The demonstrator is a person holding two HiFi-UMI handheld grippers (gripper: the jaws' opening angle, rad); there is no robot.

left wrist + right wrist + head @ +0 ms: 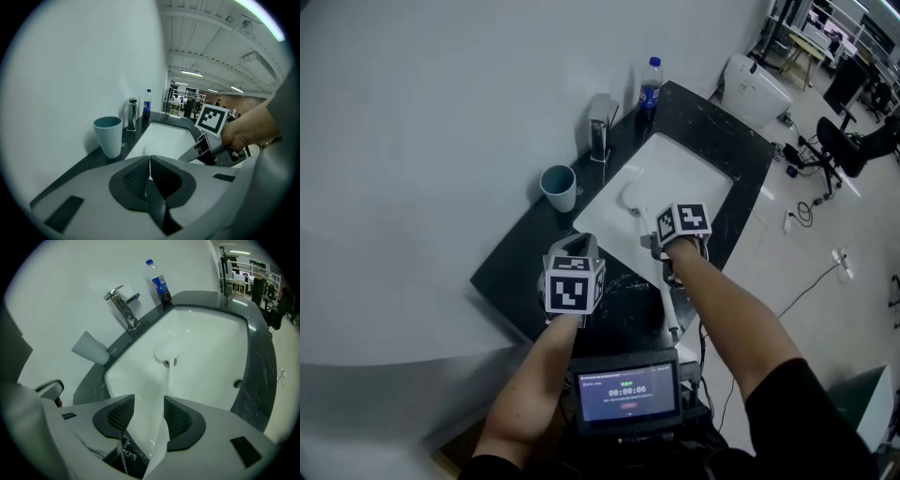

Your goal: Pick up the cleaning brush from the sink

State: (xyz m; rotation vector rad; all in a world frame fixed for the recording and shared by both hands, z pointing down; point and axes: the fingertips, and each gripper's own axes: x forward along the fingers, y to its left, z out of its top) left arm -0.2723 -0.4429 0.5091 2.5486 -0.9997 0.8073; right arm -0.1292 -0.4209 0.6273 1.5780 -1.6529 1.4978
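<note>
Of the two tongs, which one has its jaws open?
The right tongs, above the sink: their jaws stand apart with the white brush handle between them. The left tongs have their jaws closed together.

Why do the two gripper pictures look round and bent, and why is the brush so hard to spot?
Left gripper view: a wide lens curves the wall and blackens the corners, and a ceiling light flares. Right gripper view: same curving; the white brush barely shows against the white sink. Head view: straighter, but dim and grey.
</note>
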